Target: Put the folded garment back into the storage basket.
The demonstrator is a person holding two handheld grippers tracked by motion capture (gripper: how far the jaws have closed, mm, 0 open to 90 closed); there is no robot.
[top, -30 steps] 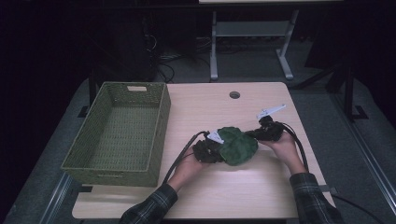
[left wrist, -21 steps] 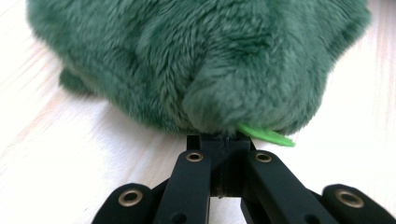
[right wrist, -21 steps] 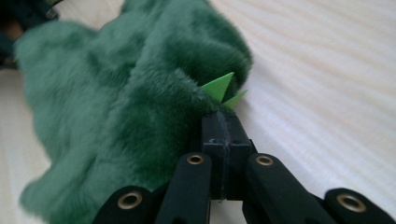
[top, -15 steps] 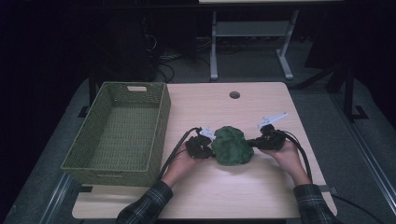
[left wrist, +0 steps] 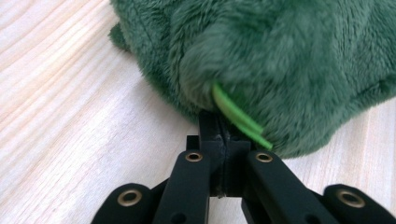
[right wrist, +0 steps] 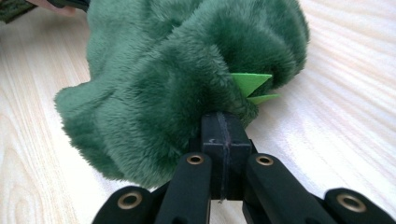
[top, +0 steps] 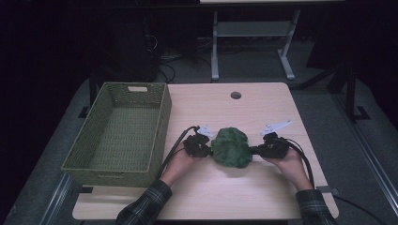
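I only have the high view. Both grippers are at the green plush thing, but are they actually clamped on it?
Observer: Yes on the left. In the left gripper view the left gripper has its jaws together, pinching the green plush toy at its edge.
Operator: And the right?
Observer: The right gripper is shut on the fur as well, jaws meeting with plush bunched just ahead of them.
Operator: Anything else at the pinch points?
Observer: Bright green felt pieces: thin strips beside the left jaws, and pointed flaps just past the right ones.
Operator: Toy lifted?
Observer: Its lower edge looks to be resting on the table; I cannot tell for certain.
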